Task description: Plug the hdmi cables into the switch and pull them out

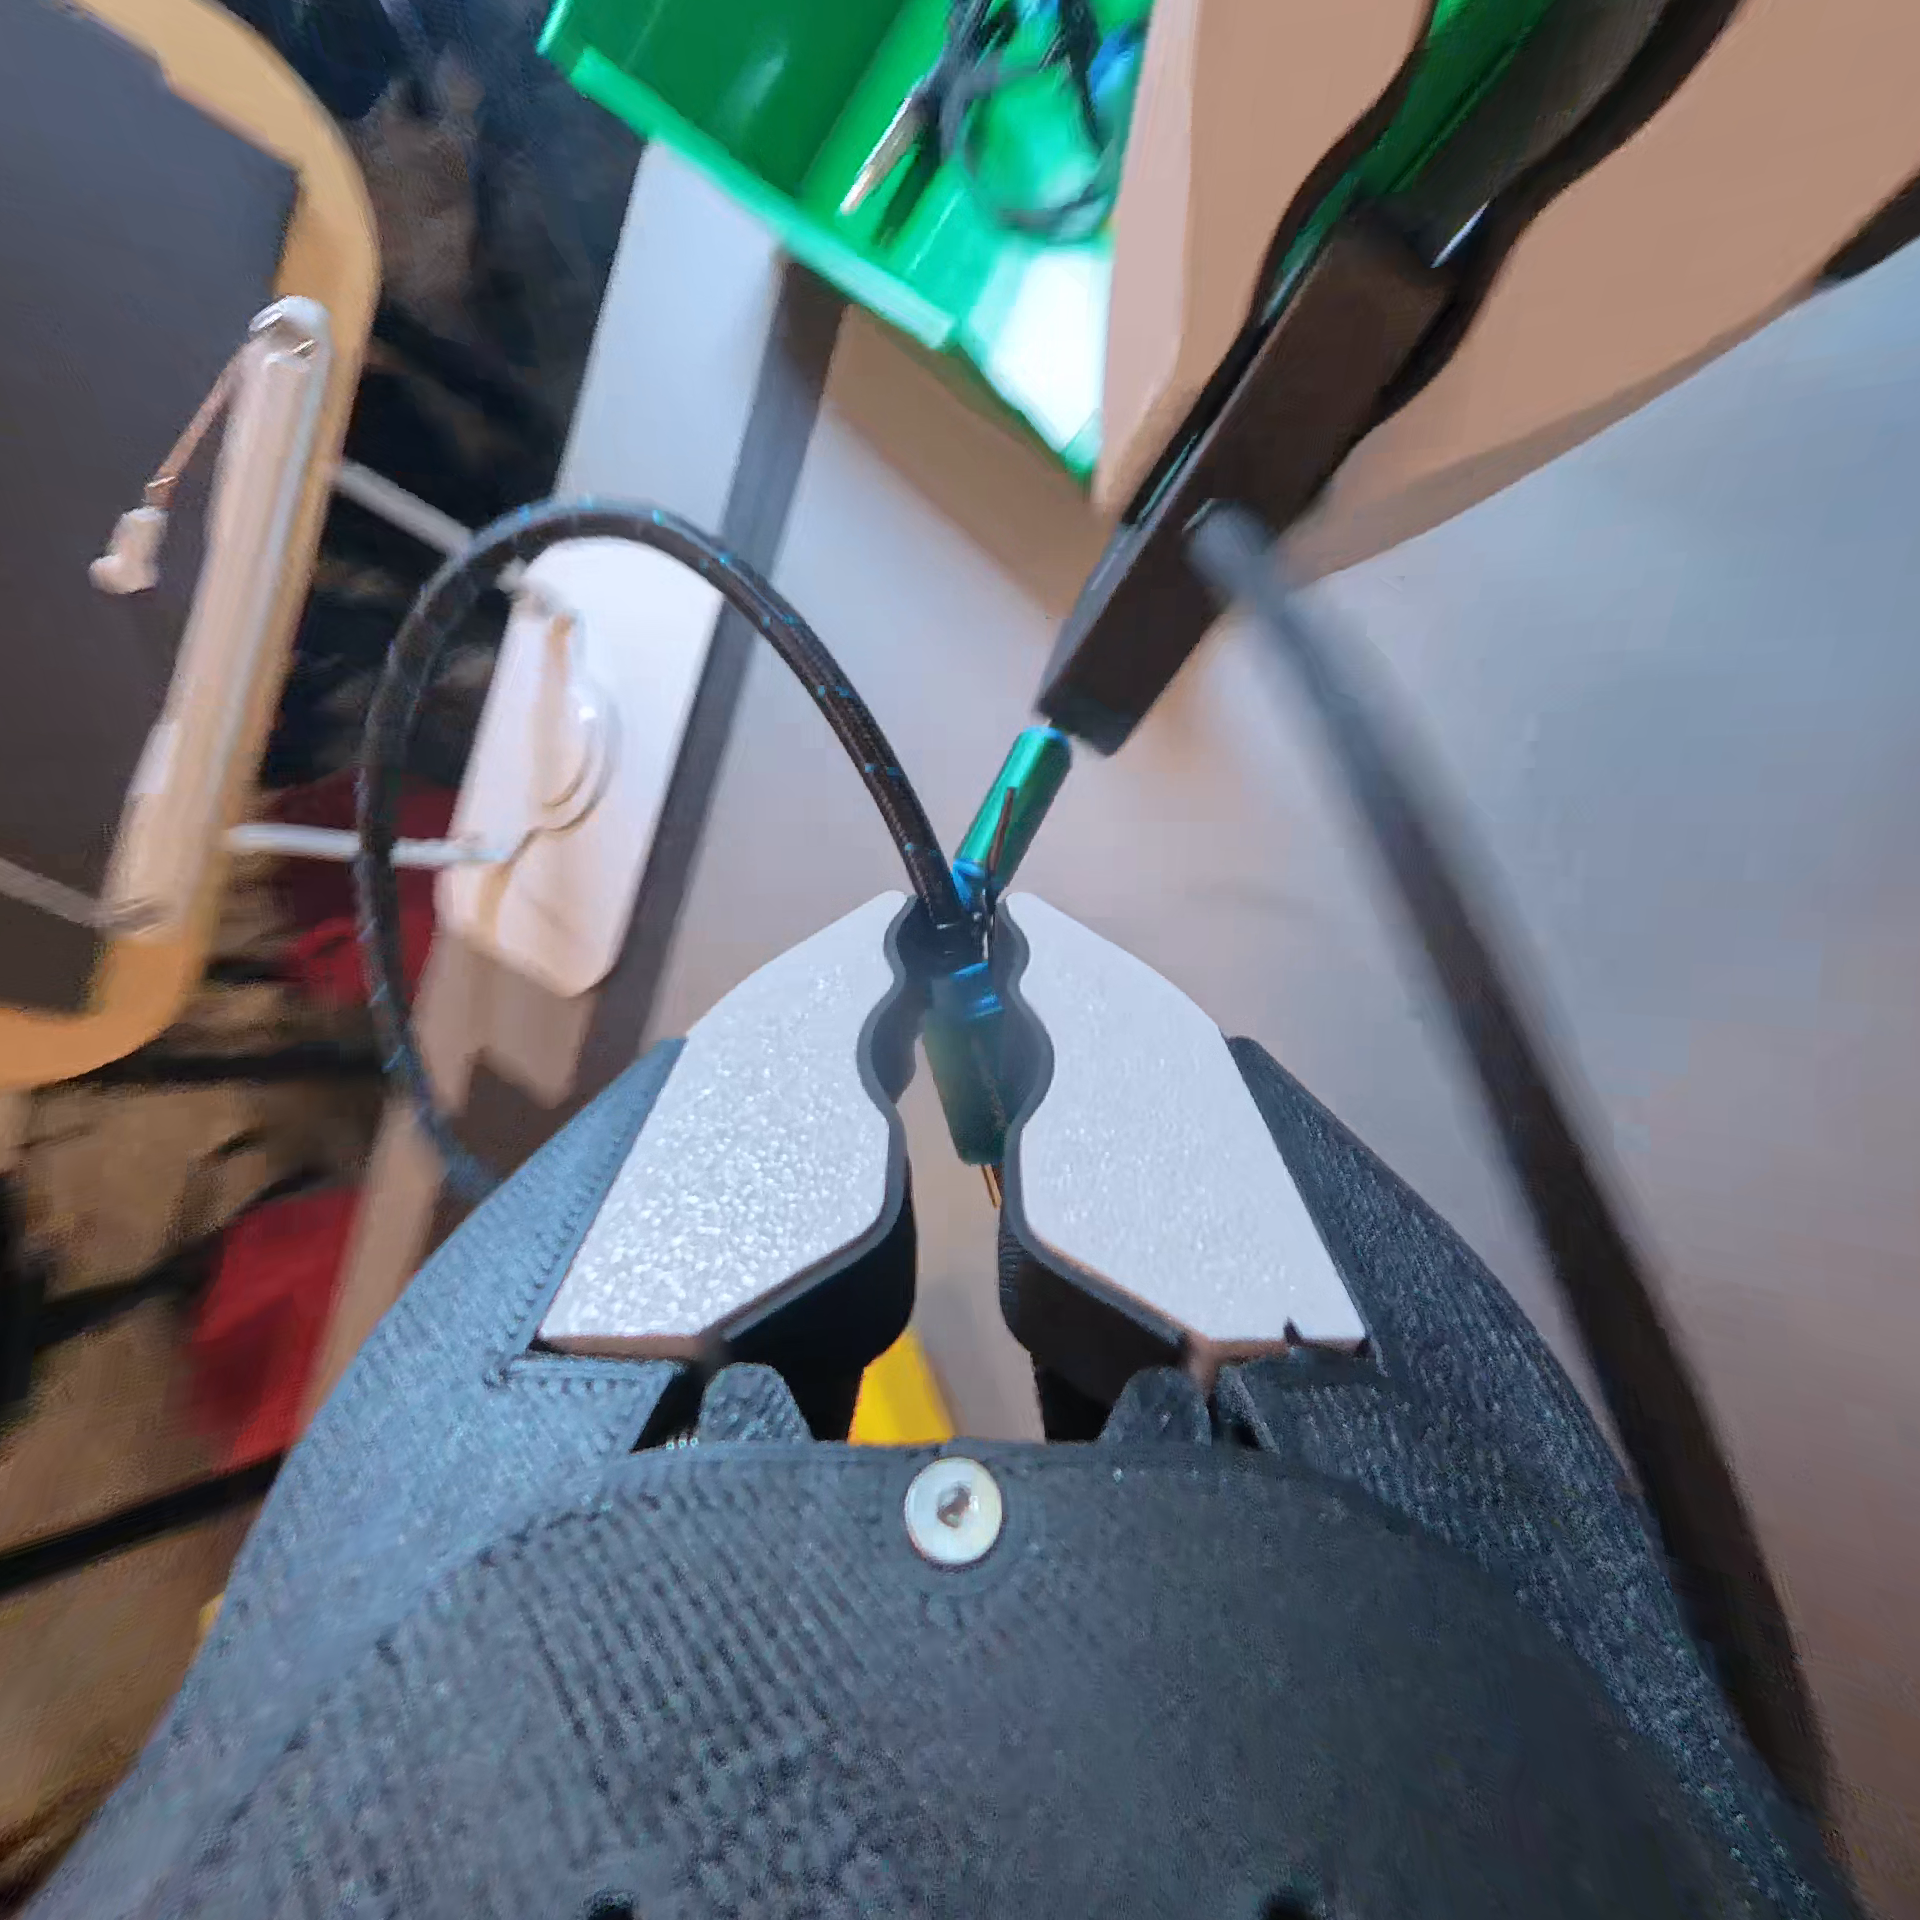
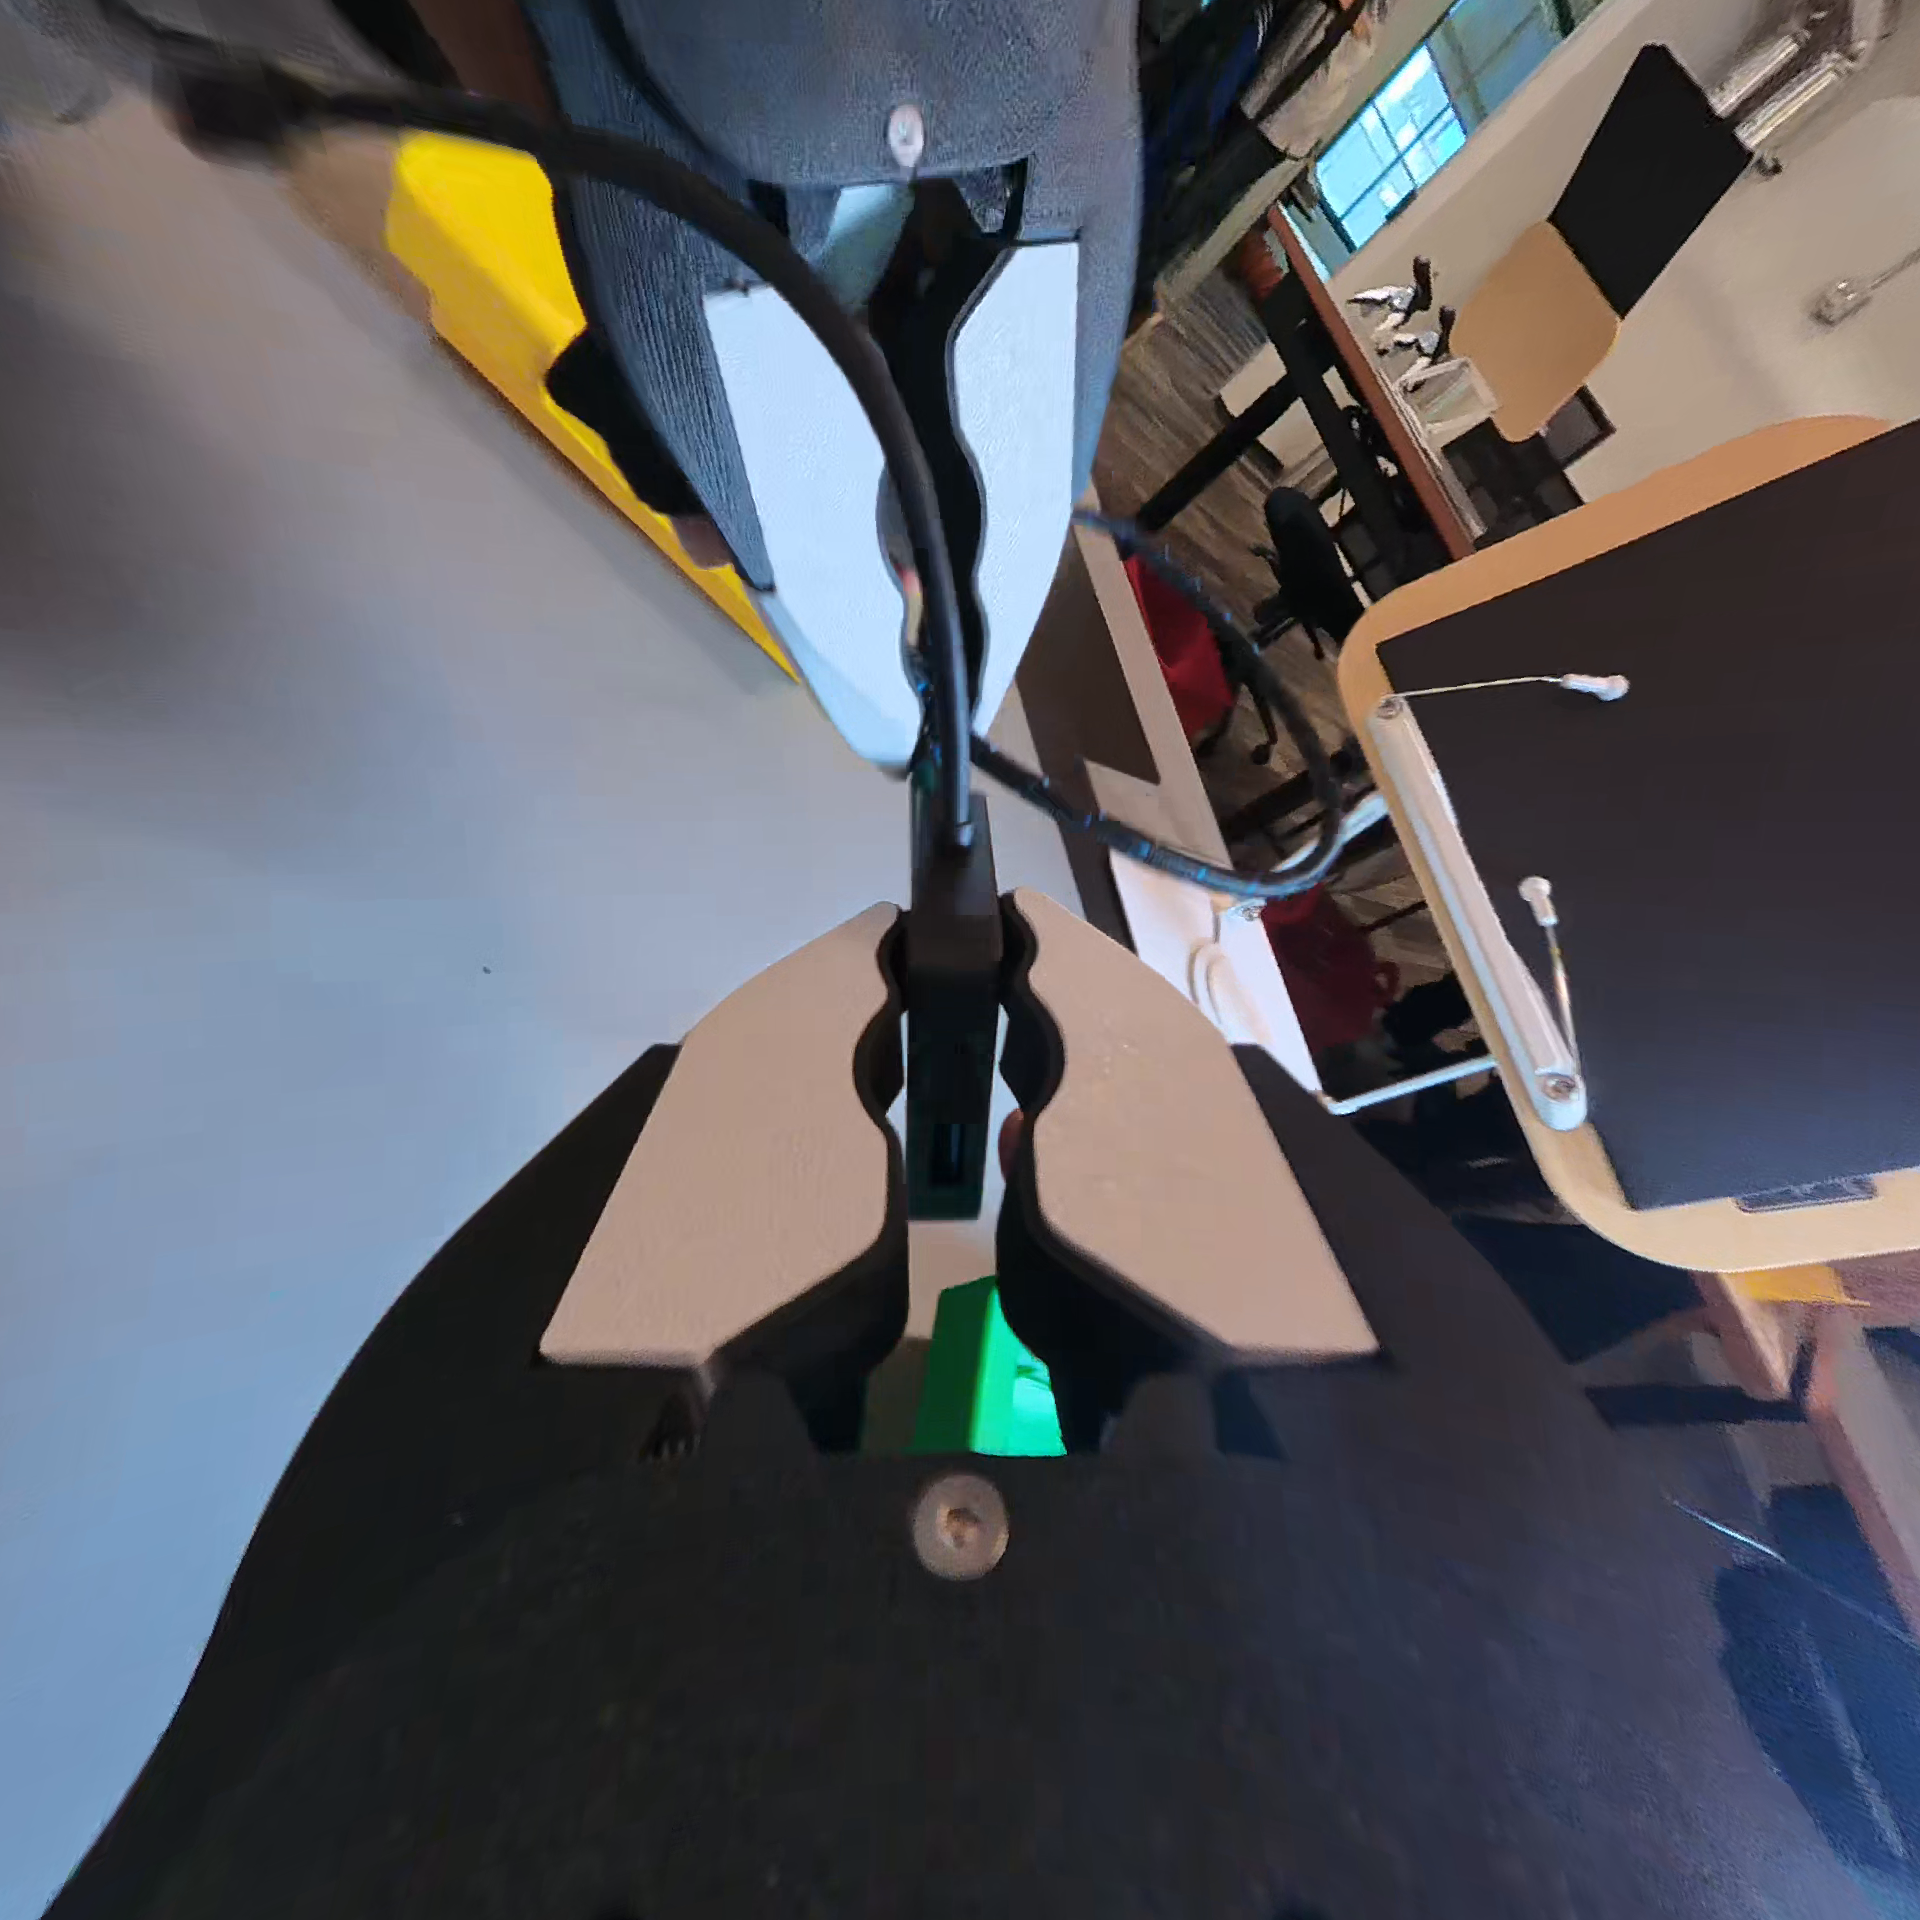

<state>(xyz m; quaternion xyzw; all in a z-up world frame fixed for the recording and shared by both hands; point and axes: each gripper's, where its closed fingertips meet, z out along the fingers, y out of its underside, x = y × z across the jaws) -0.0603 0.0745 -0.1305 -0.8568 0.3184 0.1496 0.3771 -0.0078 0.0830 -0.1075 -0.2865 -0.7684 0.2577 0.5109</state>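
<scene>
In the left wrist view, a chair with a pale wooden rim and dark seat panel (image 1: 125,436) stands at the far left, blurred, with a white bracket (image 1: 561,790) beside it. A braided black HDMI cable (image 1: 582,540) flecked with blue arches up from there and comes down into the left tool (image 1: 961,920), whose grainy grey finger plates, edged in wavy black rubber, are clamped on the cable's glossy teal metal plug (image 1: 971,1060). A second teal plug (image 1: 1013,795) sits just ahead of the fingertips, its end at the port face of the switch (image 1: 1226,540), a slim matte black box; whether it is fully seated cannot be told. Up and right, the right tool (image 1: 1382,260) pinches the switch's far end, in front of a green plastic bin (image 1: 831,135) holding small items. A smooth black cable (image 1: 1455,883) sweeps down the pale counter (image 1: 1714,727).

The right wrist view shows the opposite side. A yellow bin (image 2: 488,270) lies at upper left on the counter (image 2: 260,831). The right tool (image 2: 951,920) is closed on the switch (image 2: 948,997), held edge-on between its ribbed inner pads. The smooth cable (image 2: 810,301) loops into the switch's top, with the left tool (image 2: 925,748) beyond it. A green bin edge (image 2: 977,1382) shows between the fingers. At right stands the chair (image 2: 1662,831) with its white metal fittings.
</scene>
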